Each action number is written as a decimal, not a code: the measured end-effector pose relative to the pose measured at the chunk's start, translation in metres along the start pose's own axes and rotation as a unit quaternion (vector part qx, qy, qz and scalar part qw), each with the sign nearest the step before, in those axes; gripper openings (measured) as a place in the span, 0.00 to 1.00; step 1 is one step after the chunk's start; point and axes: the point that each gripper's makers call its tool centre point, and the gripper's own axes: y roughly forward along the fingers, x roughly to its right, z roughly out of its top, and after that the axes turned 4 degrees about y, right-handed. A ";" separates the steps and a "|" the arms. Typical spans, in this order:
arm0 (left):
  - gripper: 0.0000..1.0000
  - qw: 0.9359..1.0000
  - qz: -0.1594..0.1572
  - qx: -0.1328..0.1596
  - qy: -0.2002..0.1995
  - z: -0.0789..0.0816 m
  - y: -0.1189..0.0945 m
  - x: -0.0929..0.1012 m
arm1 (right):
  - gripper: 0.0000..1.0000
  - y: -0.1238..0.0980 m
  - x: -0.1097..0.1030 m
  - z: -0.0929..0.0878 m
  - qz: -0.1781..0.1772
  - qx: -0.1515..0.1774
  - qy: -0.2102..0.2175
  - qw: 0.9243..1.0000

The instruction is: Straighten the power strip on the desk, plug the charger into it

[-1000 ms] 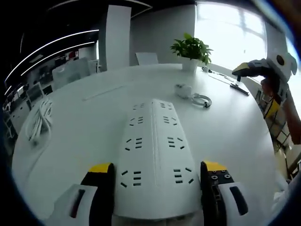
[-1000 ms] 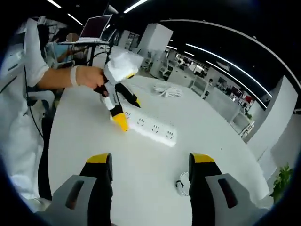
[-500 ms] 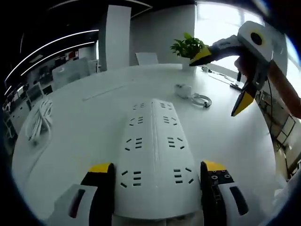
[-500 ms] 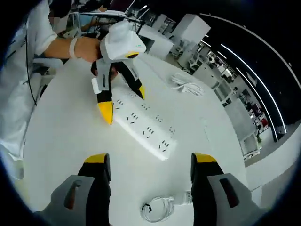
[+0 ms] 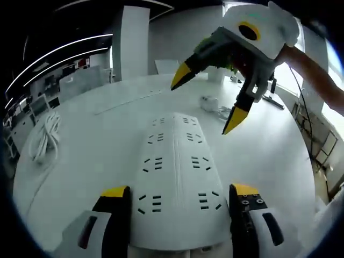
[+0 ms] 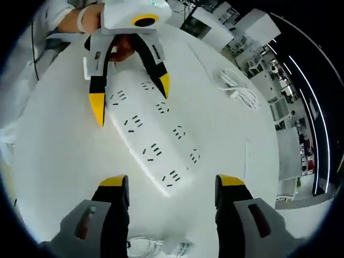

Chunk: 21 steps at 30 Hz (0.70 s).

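On the white desk [image 5: 97,145], the power strip [image 5: 177,183] lies flat, its near end sitting between your left gripper [image 5: 177,201]'s spread jaws, one yellow tip on either side of the strip's long edges (can't tell if they actually touch the casing). In the right gripper view the same strip [image 6: 148,137] runs diagonally, with your left gripper [image 6: 129,91] straddling its far end and your right gripper [image 6: 166,188] above the near end, jaws wide apart, holding nothing. In the left gripper view your right gripper [image 5: 207,97] hangs over the far end of the strip, jaws splayed. The charger [image 5: 209,102] with its looped cable sits on the desk beyond the strip's far end, partly hidden by that gripper. A coiled white cord [image 5: 45,134] lies off to the left, well apart from the strip.
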 end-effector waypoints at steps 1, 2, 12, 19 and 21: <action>0.76 1.000 0.000 0.000 0.000 0.000 0.000 0.001 | 0.64 0.002 -0.001 0.001 0.007 -0.001 -0.002 1.000; 0.76 1.000 0.000 0.000 0.000 -0.001 -0.001 0.001 | 0.64 0.005 -0.003 0.003 0.018 -0.003 -0.009 1.000; 0.76 1.000 0.000 -0.001 0.001 -0.004 -0.004 0.004 | 0.67 0.030 -0.002 0.013 0.056 -0.033 -0.100 0.993; 0.76 1.000 -0.001 -0.001 0.001 -0.003 -0.003 0.004 | 0.70 0.042 0.003 0.011 0.085 -0.055 -0.096 0.990; 0.76 1.000 -0.001 -0.001 0.001 -0.003 -0.003 0.004 | 0.70 0.045 0.003 0.010 0.093 -0.061 -0.101 0.989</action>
